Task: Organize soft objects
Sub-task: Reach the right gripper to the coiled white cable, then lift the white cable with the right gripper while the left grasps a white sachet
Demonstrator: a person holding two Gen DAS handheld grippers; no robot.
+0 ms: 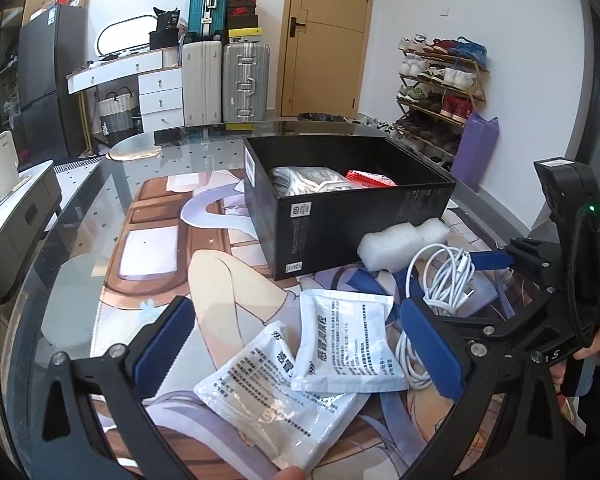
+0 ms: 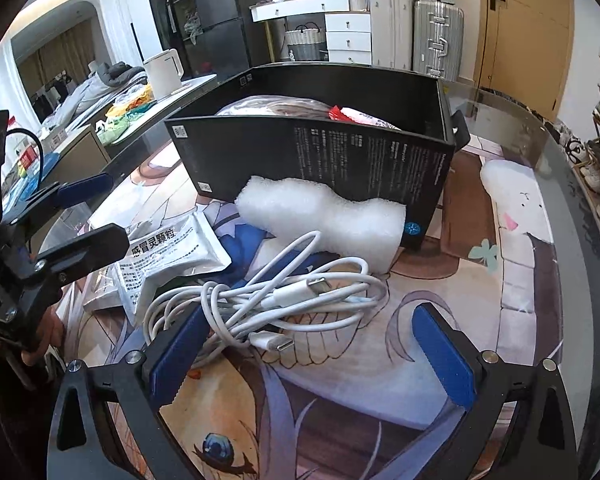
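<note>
A black box (image 1: 340,224) (image 2: 340,152) stands on the printed mat and holds a grey bag (image 1: 308,180) and a red packet (image 1: 370,179). Two white sachets (image 1: 340,344) (image 2: 172,256) lie in front of my open left gripper (image 1: 296,344), between its blue pads. A white foam piece (image 1: 400,246) (image 2: 320,216) leans against the box. A coiled white cable (image 1: 440,276) (image 2: 284,296) lies beside it, just ahead of my open, empty right gripper (image 2: 308,344), whose left pad sits near the coil. The right gripper also shows in the left wrist view (image 1: 540,264), and the left gripper in the right wrist view (image 2: 80,216).
The glass table (image 2: 540,132) has a rounded edge on the right. A side counter with a white kettle (image 2: 162,72) is at the left. Suitcases (image 1: 244,80), drawers and a shoe rack (image 1: 440,92) stand beyond the table.
</note>
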